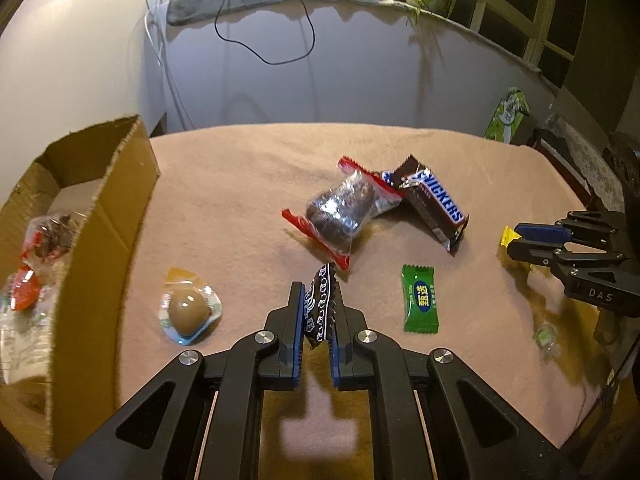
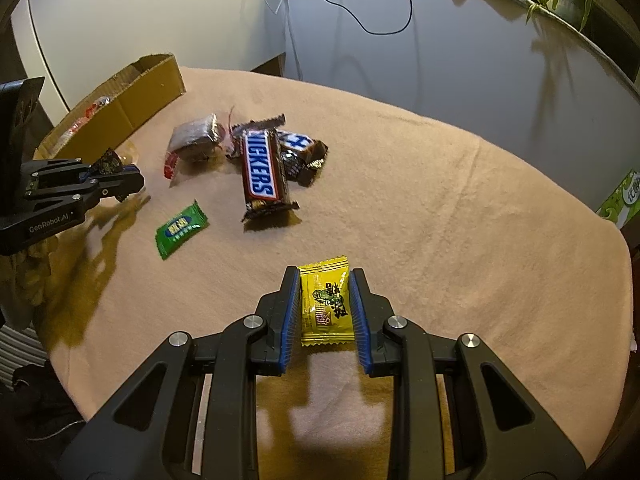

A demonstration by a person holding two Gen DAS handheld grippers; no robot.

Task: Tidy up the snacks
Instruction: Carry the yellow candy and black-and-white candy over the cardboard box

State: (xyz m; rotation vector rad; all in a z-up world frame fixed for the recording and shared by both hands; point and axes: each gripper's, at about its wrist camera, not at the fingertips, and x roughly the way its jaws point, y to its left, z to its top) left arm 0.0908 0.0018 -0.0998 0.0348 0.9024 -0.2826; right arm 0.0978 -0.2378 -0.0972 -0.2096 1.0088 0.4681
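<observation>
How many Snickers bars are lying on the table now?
2. One large brown Snickers bar lies mid-table; a smaller Snickers bar lies behind it, partly covered. Others may be hidden under the pile.

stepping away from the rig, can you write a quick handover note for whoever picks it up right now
Left gripper: shut on a small black patterned candy wrapper, held above the cloth.
Right gripper: open, fingers either side of a yellow foil snack packet lying flat, not yet gripped.
Done: a few red-wrapped snacks are in the brown cardboard box.
Left on the peach tablecloth: Snickers bar, clear red-edged pack of dark cake, green candy sachet, sealed brown egg-shaped snack.
</observation>
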